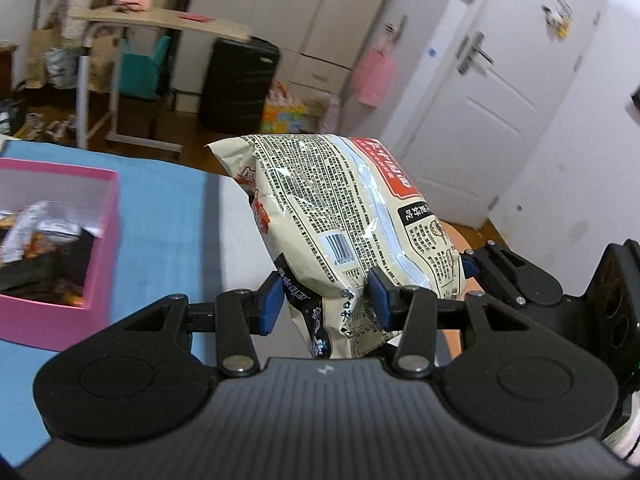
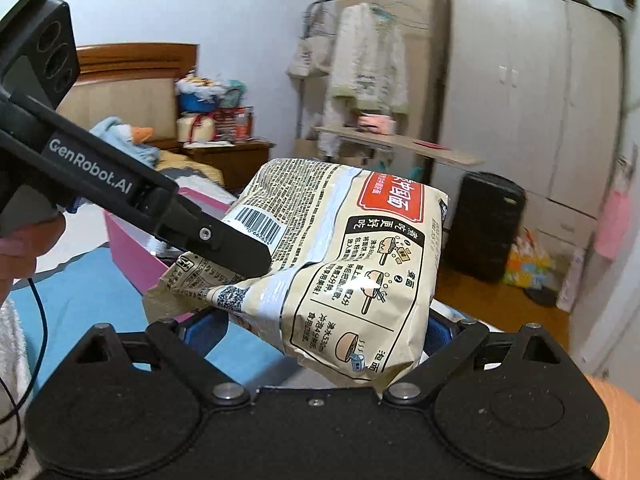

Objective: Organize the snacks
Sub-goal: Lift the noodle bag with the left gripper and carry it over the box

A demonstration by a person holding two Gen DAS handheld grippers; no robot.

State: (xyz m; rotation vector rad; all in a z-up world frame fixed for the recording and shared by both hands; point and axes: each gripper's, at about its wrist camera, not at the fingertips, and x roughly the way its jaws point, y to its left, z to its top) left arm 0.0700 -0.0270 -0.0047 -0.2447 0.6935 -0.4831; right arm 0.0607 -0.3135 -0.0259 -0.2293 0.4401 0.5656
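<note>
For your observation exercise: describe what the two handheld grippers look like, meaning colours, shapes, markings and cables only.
Both are matte black plastic. The left gripper has blue finger pads, silver pivot screws, two round discs on its ribbed body, white "GenRobot.AI" lettering along its side and a thin dark cable. The right gripper has the same linkages, discs and blue pads.

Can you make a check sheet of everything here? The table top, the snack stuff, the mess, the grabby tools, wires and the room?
Surface: blue mat with a pale strip beside it.
Job's things: beige noodle packet held in the air, back side showing barcode; pink box on the mat, open, wrappers inside.
Clutter: nothing seen loose on the mat.
Grippers: left tool shut on the packet's lower end; right tool astride the packet's other end, its blue pads mostly hidden, so grip unclear.
Cables: thin dark wire hanging by the left hand.
Surroundings: bedroom; black suitcase, white door, rolling side table, clothes rack.
</note>
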